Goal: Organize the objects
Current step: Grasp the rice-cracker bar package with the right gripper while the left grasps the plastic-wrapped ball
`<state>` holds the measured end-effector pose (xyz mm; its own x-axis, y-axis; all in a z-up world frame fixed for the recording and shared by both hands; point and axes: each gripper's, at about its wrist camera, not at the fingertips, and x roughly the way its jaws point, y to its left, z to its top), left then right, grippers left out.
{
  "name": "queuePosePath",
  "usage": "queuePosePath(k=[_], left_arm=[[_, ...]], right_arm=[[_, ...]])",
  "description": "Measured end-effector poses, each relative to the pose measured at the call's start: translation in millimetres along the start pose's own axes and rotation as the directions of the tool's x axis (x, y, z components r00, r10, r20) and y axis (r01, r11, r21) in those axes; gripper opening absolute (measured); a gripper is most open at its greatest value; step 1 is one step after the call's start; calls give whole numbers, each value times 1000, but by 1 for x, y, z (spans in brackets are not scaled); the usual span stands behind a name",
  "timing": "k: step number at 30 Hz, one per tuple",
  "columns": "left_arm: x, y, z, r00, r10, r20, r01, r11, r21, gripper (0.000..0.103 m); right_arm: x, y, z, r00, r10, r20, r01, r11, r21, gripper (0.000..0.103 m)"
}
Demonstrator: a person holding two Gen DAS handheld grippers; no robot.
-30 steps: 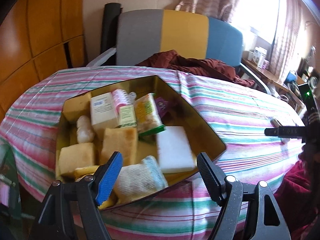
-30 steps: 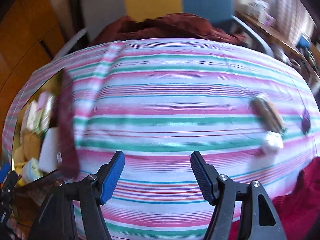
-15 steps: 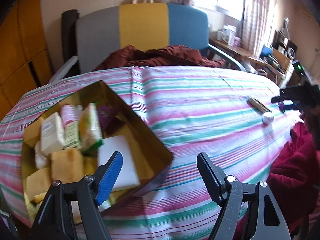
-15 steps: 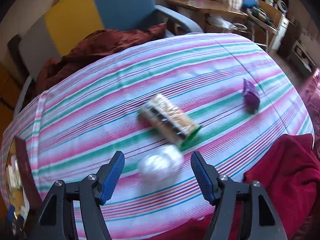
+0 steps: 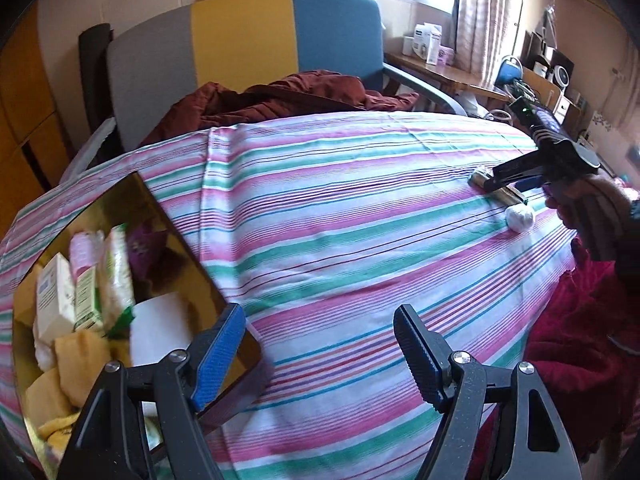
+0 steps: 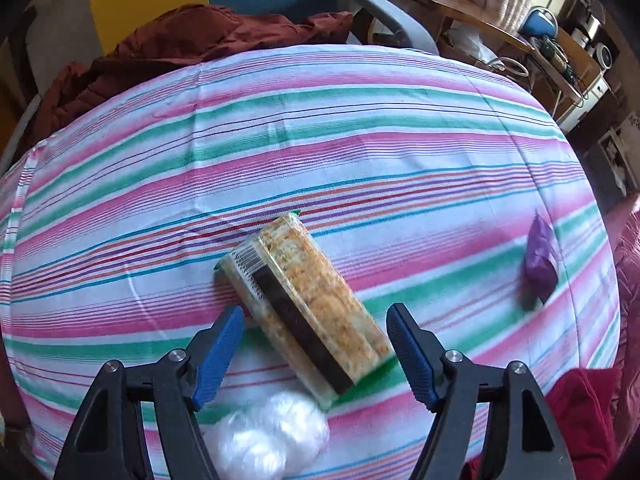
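Observation:
A gold tin box point(image 5: 200, 264) with several packets and sponges stands at the left of the striped tablecloth. My left gripper point(image 5: 320, 350) is open and empty beside the box's right corner. My right gripper point(image 6: 316, 354) is open, its jaws either side of the near end of a clear cracker packet point(image 6: 308, 308) lying on the cloth. A white wrapped ball point(image 6: 272, 436) lies just below it and a purple packet point(image 6: 540, 258) lies at the right. In the left wrist view the right gripper point(image 5: 516, 178) hovers over the cracker packet point(image 5: 508, 196) and the ball point(image 5: 519, 218).
A grey, yellow and blue chair point(image 5: 244, 44) with a dark red cloth point(image 5: 280, 96) stands behind the table. A cluttered desk point(image 5: 460, 76) is at the far right. A red garment point(image 5: 580, 344) lies at the table's near right edge.
My right gripper has swung right and moved down over the cracker packet. My left gripper has turned right, away from the box.

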<state>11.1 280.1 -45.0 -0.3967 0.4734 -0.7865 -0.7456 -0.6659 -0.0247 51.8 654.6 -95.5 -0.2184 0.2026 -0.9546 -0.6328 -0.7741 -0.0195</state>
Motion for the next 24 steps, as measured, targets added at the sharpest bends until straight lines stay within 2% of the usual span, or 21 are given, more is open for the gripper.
queuePosePath(k=[3, 5, 10, 16, 18, 24], left_arm=[[11, -8, 10, 1000, -24, -11, 24, 1000, 8, 77], [20, -17, 18, 999, -44, -19, 44, 999, 23, 77], [41, -42, 38, 992, -115, -49, 117, 992, 51, 77], [67, -83, 62, 965, -242, -97, 249, 966, 73, 77], [74, -100, 68, 958, -269, -105, 279, 955, 98, 76], [94, -143, 84, 933, -339, -119, 355, 922, 156, 76]], right_arm=[[1, 0, -5, 1000, 6, 11, -6, 1000, -13, 58], [-3, -1, -7, 998, 54, 19, -54, 998, -10, 54], [-15, -8, -8, 992, 114, 61, -115, 993, 20, 54], [-8, -20, -8, 998, 53, 22, -55, 995, 81, 54], [-2, -27, -9, 999, 51, -3, -50, 993, 103, 55], [-2, -32, -10, 998, 60, -10, -59, 991, 122, 55]])
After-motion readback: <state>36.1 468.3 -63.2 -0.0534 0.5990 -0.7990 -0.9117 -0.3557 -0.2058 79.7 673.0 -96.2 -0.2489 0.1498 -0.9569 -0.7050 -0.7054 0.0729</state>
